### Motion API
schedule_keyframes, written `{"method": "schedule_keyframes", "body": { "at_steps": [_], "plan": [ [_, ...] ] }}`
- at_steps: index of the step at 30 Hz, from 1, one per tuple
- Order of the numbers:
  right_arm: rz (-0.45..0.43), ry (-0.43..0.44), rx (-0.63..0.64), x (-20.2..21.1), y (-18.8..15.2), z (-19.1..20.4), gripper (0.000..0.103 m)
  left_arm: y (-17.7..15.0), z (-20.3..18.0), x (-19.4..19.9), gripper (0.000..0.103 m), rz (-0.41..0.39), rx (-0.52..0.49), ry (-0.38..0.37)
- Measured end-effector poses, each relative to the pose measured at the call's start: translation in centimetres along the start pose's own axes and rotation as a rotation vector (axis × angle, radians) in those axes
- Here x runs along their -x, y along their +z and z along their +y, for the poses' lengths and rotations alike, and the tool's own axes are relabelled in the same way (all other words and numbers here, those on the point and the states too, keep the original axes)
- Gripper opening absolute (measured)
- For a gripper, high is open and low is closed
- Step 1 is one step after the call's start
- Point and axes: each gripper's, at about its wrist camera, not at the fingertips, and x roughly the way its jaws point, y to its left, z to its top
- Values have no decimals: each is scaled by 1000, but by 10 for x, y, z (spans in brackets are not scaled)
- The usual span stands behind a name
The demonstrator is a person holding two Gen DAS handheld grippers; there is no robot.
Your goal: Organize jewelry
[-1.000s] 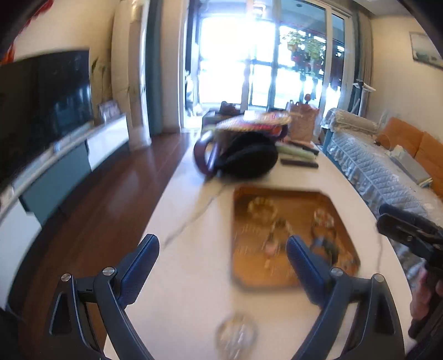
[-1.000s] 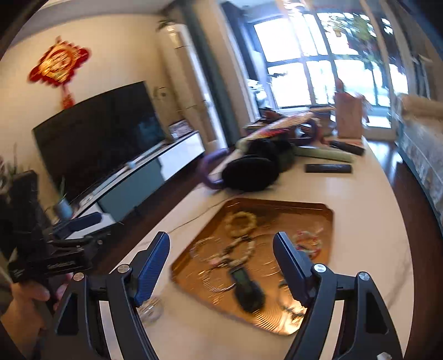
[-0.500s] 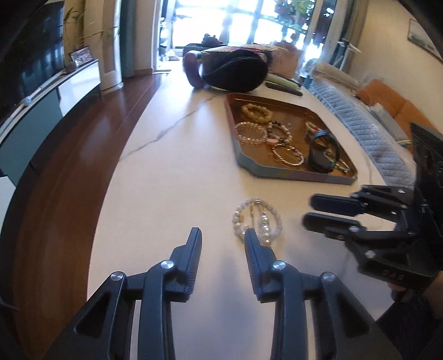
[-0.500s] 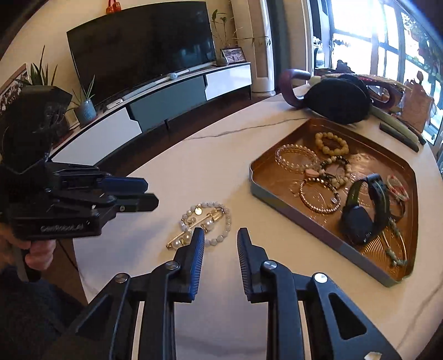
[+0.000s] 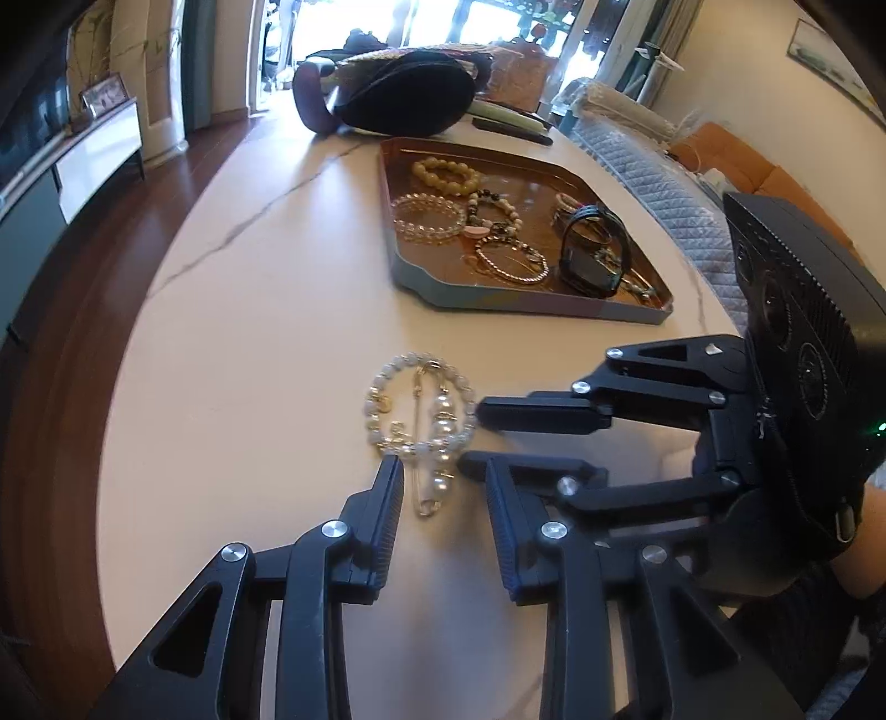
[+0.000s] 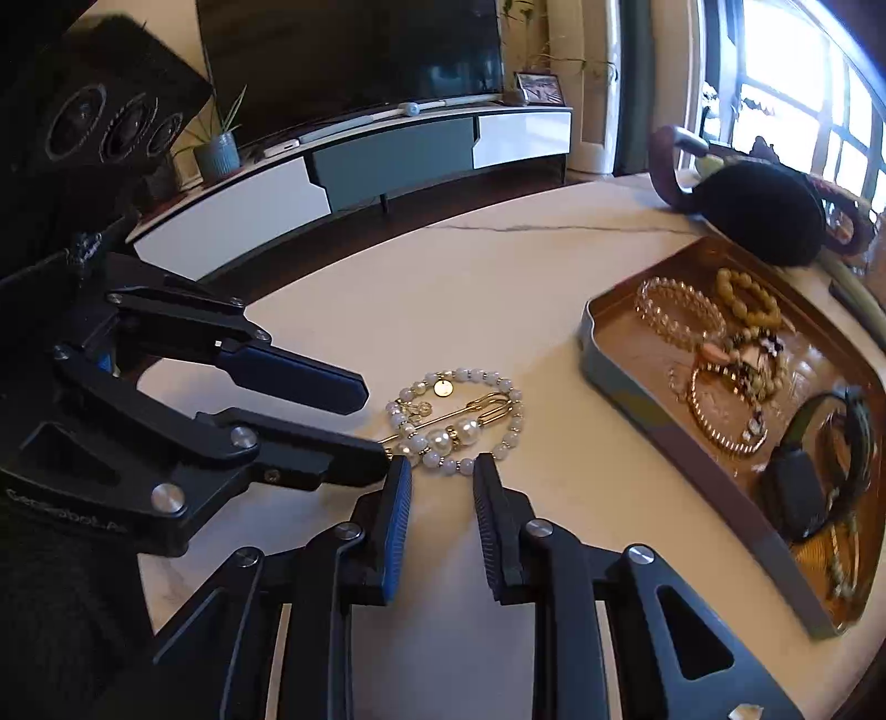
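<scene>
white marble table [image 5: 266, 310]. at far end: black round bag [image 5: 407, 97] with maroon handle [image 6: 664, 166]. beyond table: long tv console [image 6: 387, 149], dark tv [image 6: 354, 50] above it, potted plant [image 6: 219, 147] on its left end.

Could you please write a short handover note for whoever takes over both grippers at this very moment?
Left gripper: open, empty, its tips straddling the gold pearl pin.
Right gripper: open, empty, at the near edge of the pearl bracelet.
Pin lies across the bracelet on the white table, outside the tray.
Done: several bracelets and a black watch are in the tray.
Left: lift pin and bracelet into the tray.
</scene>
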Motion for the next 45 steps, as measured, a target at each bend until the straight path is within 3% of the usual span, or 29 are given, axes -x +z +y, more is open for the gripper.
{"method": "schedule_keyframes", "body": {
  "at_steps": [4,7,12,15,18,28,33,35,36,37,43,45],
  "plan": [
    [5,-23,8,1,1,-4,3,-4,0,-10,30,34,-8,20],
    [9,-27,4,3,0,-6,0,-3,0,-11,30,25,0,26],
    [12,-30,-25,11,-2,-9,1,0,4,-12,29,24,18,38],
    [-27,-5,-91,15,4,-16,8,1,5,-14,13,30,16,44],
    [-21,-2,-124,8,8,-21,13,2,8,-15,8,28,19,42],
    [-67,16,-131,11,15,-21,25,2,3,-17,7,38,7,34],
    [-26,-37,-130,-11,21,-28,24,3,1,-18,7,40,0,38],
    [-12,-70,-142,-11,21,-35,12,3,2,-17,6,40,3,40],
    [7,-127,-101,-11,21,-32,6,3,3,-17,6,41,3,39],
    [27,-147,-76,-9,21,-31,6,3,4,-17,6,41,4,40],
    [87,-164,-89,6,8,-40,7,3,6,-16,6,42,16,48],
    [34,-93,-120,17,1,-41,9,3,8,-14,6,37,13,43]
  ]
}}
